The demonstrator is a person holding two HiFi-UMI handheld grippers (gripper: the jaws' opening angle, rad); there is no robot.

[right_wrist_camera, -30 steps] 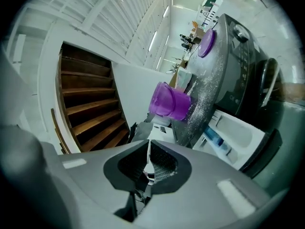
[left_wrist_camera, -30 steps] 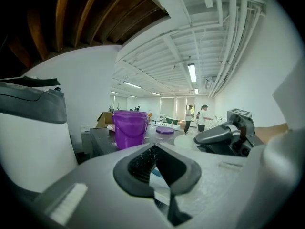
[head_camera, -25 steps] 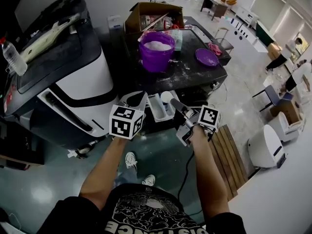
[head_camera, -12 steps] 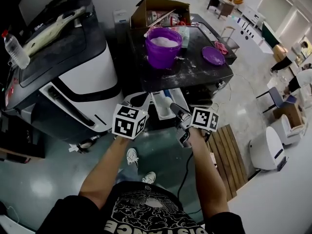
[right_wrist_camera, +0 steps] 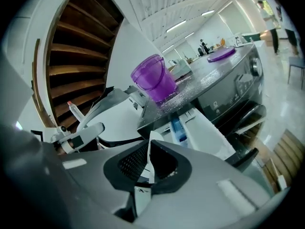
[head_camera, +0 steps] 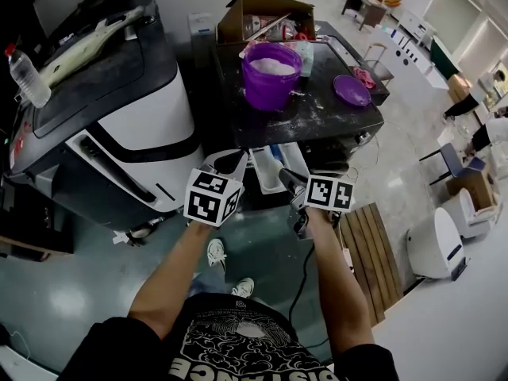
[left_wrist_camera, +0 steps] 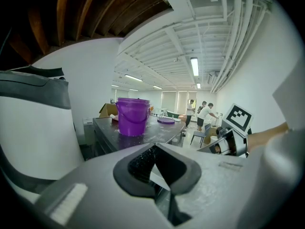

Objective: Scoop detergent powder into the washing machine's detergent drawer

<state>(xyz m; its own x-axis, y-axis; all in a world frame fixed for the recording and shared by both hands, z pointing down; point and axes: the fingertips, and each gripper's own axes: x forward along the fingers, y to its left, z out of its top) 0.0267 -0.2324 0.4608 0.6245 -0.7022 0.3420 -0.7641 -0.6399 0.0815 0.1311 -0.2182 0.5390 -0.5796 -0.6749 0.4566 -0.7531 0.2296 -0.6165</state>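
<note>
The detergent drawer (head_camera: 266, 171) is standing pulled open from the washing machine (head_camera: 333, 125). Behind and above the drawer, the purple bucket (head_camera: 271, 76) is sitting lidless, with white powder (head_camera: 272, 66) showing near its rim. Just in front of the drawer, the right gripper (head_camera: 286, 178) is pinching a thin white strip (right_wrist_camera: 149, 159), likely a scoop handle; its bowl is not clearly showing. To the drawer's left, the left gripper (head_camera: 227, 163) is holding its jaws pressed together on nothing. The powder is likely behaving as a light, loose load that spills when tilted: grip the handle firmly and carry the bowl level.
</note>
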